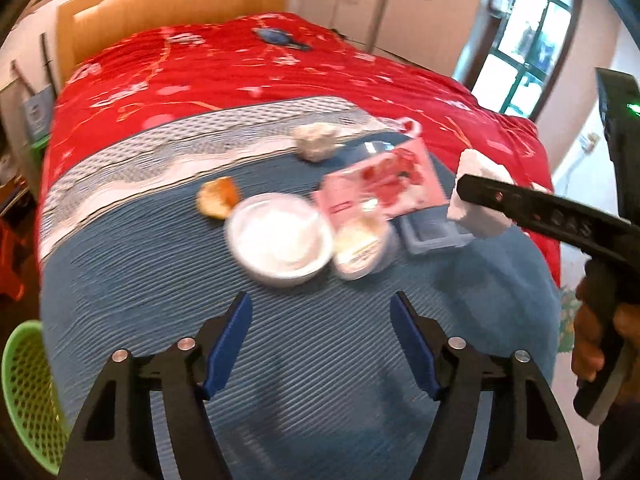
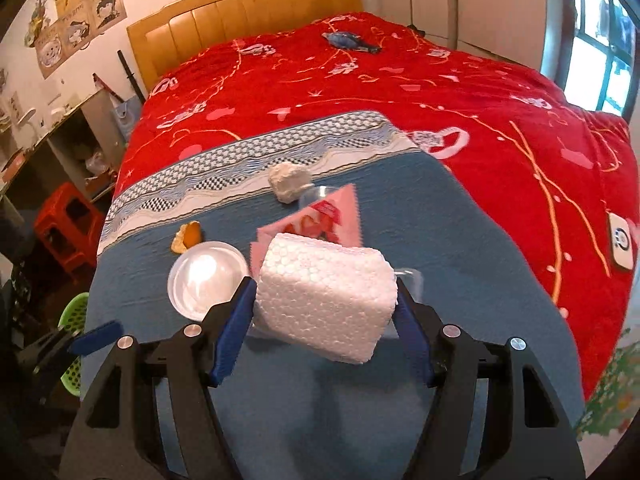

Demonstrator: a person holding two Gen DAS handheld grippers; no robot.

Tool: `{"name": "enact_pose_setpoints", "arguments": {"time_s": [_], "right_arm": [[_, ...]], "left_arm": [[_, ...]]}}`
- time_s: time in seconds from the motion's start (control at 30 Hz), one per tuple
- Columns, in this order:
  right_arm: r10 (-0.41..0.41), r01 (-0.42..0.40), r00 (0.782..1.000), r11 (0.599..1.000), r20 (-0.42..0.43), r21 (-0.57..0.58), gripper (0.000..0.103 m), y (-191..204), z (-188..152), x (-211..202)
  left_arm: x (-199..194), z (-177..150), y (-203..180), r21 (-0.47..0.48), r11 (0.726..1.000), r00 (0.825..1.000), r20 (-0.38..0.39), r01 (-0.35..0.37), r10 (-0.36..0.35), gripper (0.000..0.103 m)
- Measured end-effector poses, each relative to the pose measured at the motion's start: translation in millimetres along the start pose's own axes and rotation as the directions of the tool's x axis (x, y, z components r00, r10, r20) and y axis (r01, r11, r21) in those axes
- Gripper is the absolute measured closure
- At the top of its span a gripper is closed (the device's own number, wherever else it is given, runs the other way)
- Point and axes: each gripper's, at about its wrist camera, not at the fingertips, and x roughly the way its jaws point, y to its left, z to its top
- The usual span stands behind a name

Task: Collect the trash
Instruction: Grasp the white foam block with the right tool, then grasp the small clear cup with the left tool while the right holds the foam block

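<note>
A white foam block [image 2: 326, 294] sits clamped between the right gripper [image 2: 325, 312] fingers, lifted above the blue blanket [image 2: 460, 264] on the bed. Beyond it lie a pink packet [image 1: 380, 184], white bowl [image 1: 280, 238], orange peel [image 1: 218, 198] and crumpled tissue [image 1: 316, 140]. The left gripper [image 1: 320, 344] fingers stand wide, holding nothing. A green basket [image 1: 28, 392] stands beside the bed.

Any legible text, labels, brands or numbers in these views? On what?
Nothing reads cleanly.
Wall posters: lettering too small and distorted.
Pink packet: red label strip, blurred.
Clear tub: label blurred.
Finger of the right gripper: raised letters on its side, too faint to be sure.
White device on the red blanket: a round mark, no readable words.
</note>
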Motion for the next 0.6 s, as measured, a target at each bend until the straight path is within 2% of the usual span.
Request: {"name": "enact_pose_setpoints", "arguments": {"time_s": [0.23, 0.37, 0.57, 0.6], "right_arm": [[0.0, 0.0, 1.0, 1.0, 0.004, 0.013, 0.036, -16.1, -11.0, -6.8], [-0.002, 0.002, 1.0, 1.0, 0.007, 0.009, 0.036, -20.5, -17.3, -9.4], [0.002, -0.002, 1.0, 1.0, 0.004, 0.012, 0.036, -23.9, -22.9, -10.1], [0.003, -0.003, 1.0, 1.0, 0.004, 0.013, 0.036, -24.3, -23.8, -10.7]], "left_arm": [[36.7, 16.3, -25.6, 0.064, 0.998, 0.999, -0.03, 0.028, -0.027, 0.048], [58.4, 22.7, -32.2, 0.072, 0.996, 0.997, -0.061, 0.052, -0.048, 0.05], [78.1, 26.6, -38.8, 0.088, 0.995, 0.997, -0.074, 0.045, -0.039, 0.062], [81.6, 27.1, -39.7, 0.09, 0.995, 0.996, -0.077, 0.041, -0.034, 0.068]]}}
